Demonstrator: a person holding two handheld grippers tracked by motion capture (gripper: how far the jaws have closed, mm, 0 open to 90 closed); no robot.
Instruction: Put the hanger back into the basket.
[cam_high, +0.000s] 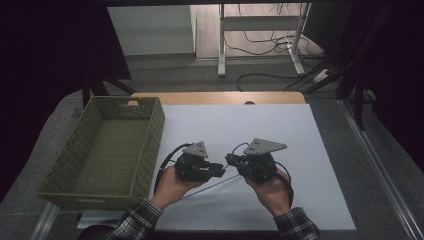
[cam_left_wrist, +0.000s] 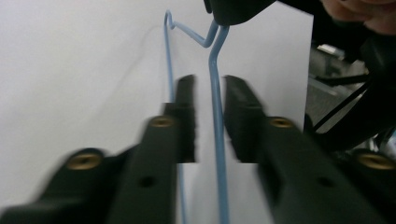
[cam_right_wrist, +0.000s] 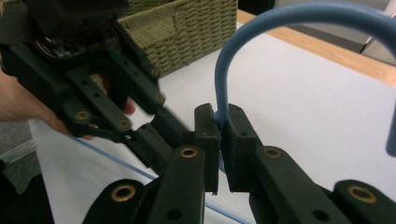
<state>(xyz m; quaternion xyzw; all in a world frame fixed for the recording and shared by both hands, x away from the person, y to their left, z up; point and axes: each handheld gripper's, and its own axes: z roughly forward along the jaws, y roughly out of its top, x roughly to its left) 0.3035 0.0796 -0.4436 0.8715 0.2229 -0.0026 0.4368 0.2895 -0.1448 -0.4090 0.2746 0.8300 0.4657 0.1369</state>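
A thin blue wire hanger (cam_left_wrist: 215, 98) lies over the white sheet (cam_high: 260, 130) in the middle of the table. My right gripper (cam_right_wrist: 219, 112) is shut on the hanger (cam_right_wrist: 223, 79) just below its curved hook. My left gripper (cam_left_wrist: 210, 80) is open, with one straight run of the wire passing between its jaws without touching them. In the high view the left gripper (cam_high: 219, 168) and right gripper (cam_high: 232, 160) point at each other, tips almost meeting, and a stretch of the hanger (cam_high: 216, 183) shows below them.
An empty green woven basket (cam_high: 150, 142) stands at the table's left, close to my left hand. The wooden table edge (cam_high: 220, 97) runs along the back. White sheet stretches to the right and behind the grippers.
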